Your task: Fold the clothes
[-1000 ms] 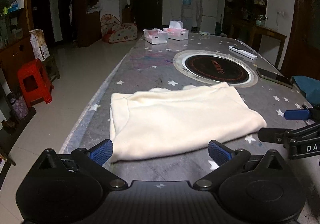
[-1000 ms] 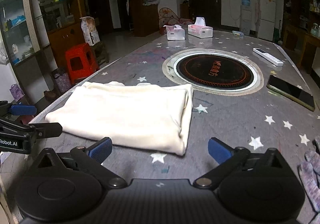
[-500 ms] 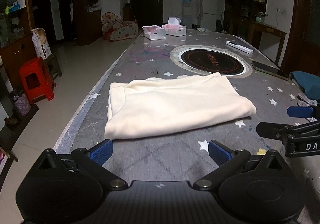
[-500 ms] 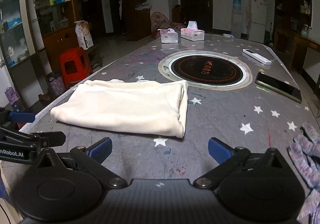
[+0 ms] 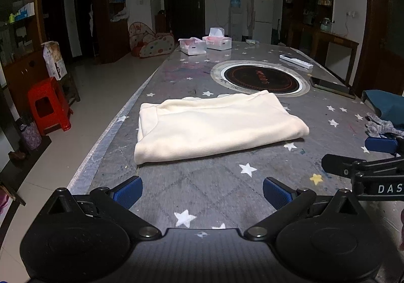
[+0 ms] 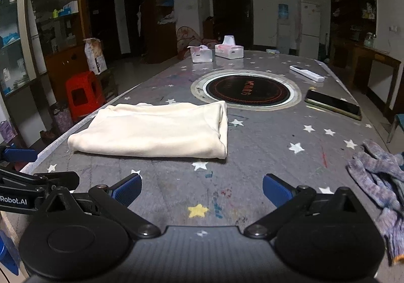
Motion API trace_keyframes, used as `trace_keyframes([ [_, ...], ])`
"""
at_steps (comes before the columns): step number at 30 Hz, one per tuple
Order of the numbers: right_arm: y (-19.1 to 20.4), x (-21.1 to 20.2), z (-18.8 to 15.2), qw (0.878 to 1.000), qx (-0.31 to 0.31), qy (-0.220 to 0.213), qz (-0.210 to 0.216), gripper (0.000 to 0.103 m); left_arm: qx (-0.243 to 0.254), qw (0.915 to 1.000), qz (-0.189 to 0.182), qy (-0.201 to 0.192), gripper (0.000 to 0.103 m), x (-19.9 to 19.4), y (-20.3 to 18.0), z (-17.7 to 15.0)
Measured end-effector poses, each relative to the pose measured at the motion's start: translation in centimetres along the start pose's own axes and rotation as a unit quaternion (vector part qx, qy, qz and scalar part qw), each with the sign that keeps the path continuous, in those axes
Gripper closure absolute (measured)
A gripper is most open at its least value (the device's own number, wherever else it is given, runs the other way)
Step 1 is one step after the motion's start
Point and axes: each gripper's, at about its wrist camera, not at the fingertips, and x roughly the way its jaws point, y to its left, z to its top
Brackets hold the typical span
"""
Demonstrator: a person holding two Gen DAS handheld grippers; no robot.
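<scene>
A cream garment lies folded into a flat rectangle on the grey star-patterned table; it also shows in the right wrist view. My left gripper is open and empty, held back from the garment's near edge. My right gripper is open and empty, also short of the garment. The right gripper shows at the right edge of the left wrist view, and the left gripper at the left edge of the right wrist view.
A round inset cooktop sits beyond the garment. A phone, a white remote and two tissue boxes lie farther back. A purple-grey knitted cloth lies at the right. A red stool stands on the floor to the left.
Both grippers have drawn back toward the table's near end, so the folded garment now lies farther from the fingers. The garment itself has not moved.
</scene>
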Motion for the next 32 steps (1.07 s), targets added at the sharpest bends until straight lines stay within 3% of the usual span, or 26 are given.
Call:
trace_keyframes([
  [12, 1.1, -4.2, -1.7, 0.998, -0.030, -0.035, -0.032, 0.000, 0.009, 0.9995, -0.012, -0.027, 0.000, -3.3, -1.3, -1.6],
  [32, 1.7, -6.5, -3.5, 0.995, -0.041, -0.064, -0.058, 0.000, 0.016, 0.9986, -0.028, -0.042, 0.000, -5.0, -2.4, -2.7],
])
